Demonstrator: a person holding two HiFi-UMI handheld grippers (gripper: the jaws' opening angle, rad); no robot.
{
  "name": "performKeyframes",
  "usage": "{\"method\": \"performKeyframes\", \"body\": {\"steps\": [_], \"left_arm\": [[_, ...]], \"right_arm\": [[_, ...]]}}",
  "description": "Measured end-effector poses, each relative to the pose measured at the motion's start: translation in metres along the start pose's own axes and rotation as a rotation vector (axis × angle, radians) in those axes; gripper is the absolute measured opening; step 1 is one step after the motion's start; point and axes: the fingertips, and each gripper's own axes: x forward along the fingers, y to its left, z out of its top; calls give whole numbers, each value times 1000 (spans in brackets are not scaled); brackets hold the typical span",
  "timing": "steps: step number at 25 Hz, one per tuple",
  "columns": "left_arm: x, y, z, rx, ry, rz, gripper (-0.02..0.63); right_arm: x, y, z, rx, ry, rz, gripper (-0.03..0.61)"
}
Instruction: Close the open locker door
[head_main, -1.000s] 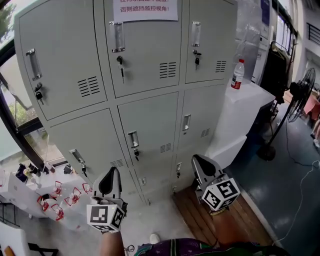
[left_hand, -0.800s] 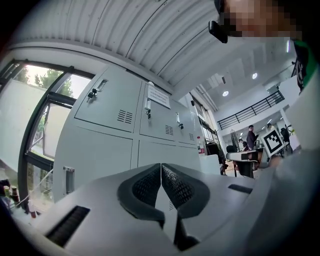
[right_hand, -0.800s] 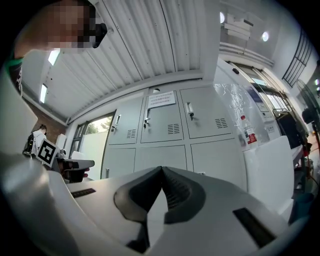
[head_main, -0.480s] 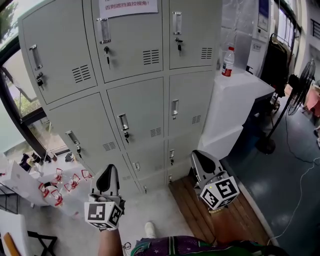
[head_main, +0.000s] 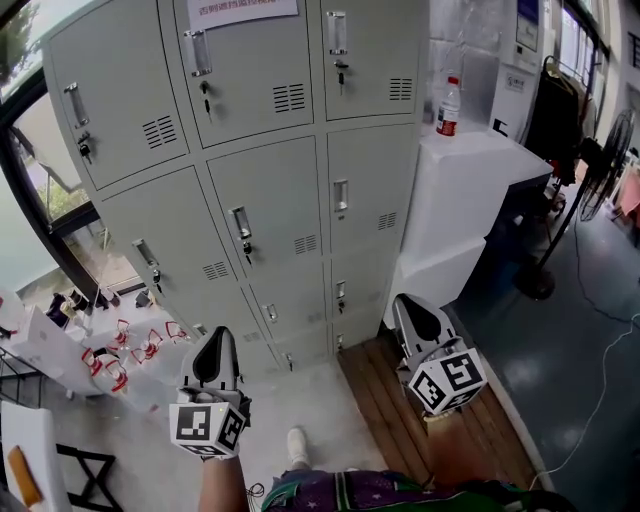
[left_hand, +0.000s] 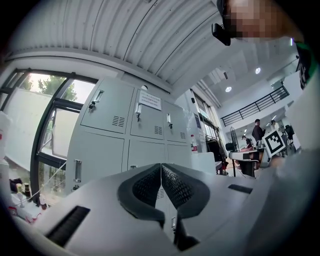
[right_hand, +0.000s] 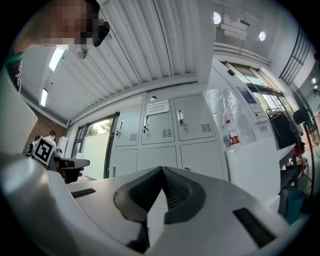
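Observation:
The grey locker bank (head_main: 270, 200) stands ahead, and every door that shows lies flush with its frame, keys hanging in several locks. My left gripper (head_main: 213, 338) hangs low at the left, shut with nothing in it, well short of the bottom lockers. My right gripper (head_main: 409, 304) is low at the right, also shut and holding nothing. In the left gripper view the pads (left_hand: 161, 167) meet in front of the lockers (left_hand: 130, 135). The right gripper view shows closed pads (right_hand: 161, 170) before the same lockers (right_hand: 165, 135).
A white counter (head_main: 470, 200) with a red-capped bottle (head_main: 449, 107) adjoins the lockers on the right. A standing fan (head_main: 600, 150) is further right. Small red-and-white items (head_main: 120, 350) lie on the floor at left. Wooden boards (head_main: 400, 410) lie under my right gripper. My shoe (head_main: 297, 445) shows below.
The lockers have drawn away and more of the lower rows and floor shows. Both grippers stay shut and keep their places in the head view.

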Motion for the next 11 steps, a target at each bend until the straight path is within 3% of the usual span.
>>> {"method": "performKeyframes", "body": {"steps": [11], "left_arm": [[-31,-13,-3,14,1,44,23]], "right_arm": [[-12,15,-4,8,11,80,5]]}}
